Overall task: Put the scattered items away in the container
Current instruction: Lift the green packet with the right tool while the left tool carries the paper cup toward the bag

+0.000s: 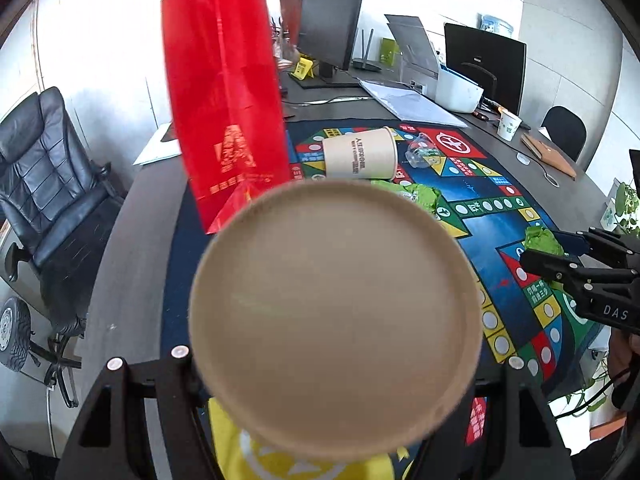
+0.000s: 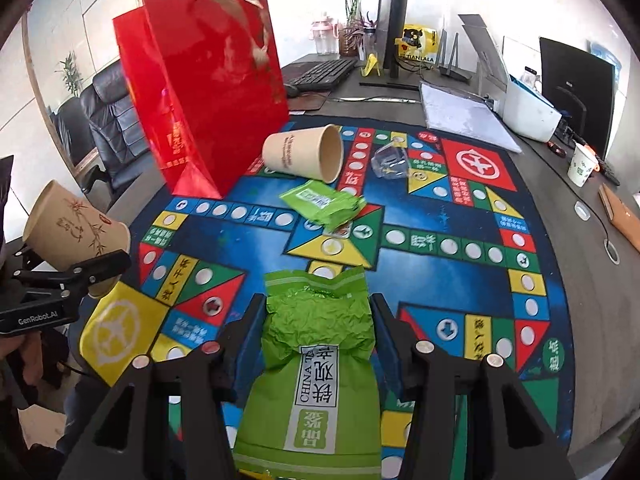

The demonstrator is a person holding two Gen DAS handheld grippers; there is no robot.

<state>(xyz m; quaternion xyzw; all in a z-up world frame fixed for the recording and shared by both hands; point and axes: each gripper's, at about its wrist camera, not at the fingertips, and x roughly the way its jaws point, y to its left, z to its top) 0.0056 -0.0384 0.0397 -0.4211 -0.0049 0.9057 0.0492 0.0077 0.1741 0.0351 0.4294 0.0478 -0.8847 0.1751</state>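
Fingers of the left gripper [image 2: 105,269] pinch a paper cup [image 1: 336,320] by its sides; in the left wrist view its round base fills the middle of the frame, and in the right wrist view the cup sits at the left edge, tilted, its mouth toward the upper left. Both grippers point steeply down over the surface [image 2: 592,264]. Right gripper [image 2: 318,320] fingers are pressed onto a green tea packet [image 2: 316,364], which lies lengthwise between them at bottom centre of the right wrist view, its crumpled top poking past the fingertips.

A colourful game mat [image 2: 440,264] covers most of the surface. At upper left stands the red bag [image 2: 208,92], upright with its handles on top. Just right of its foot a second cup [image 2: 306,152] lies on its side, mouth to the right. Below that cup a smaller green packet [image 2: 324,204] lies flat, and a clear plastic cup [image 2: 390,162] lies tipped just right of the second cup.
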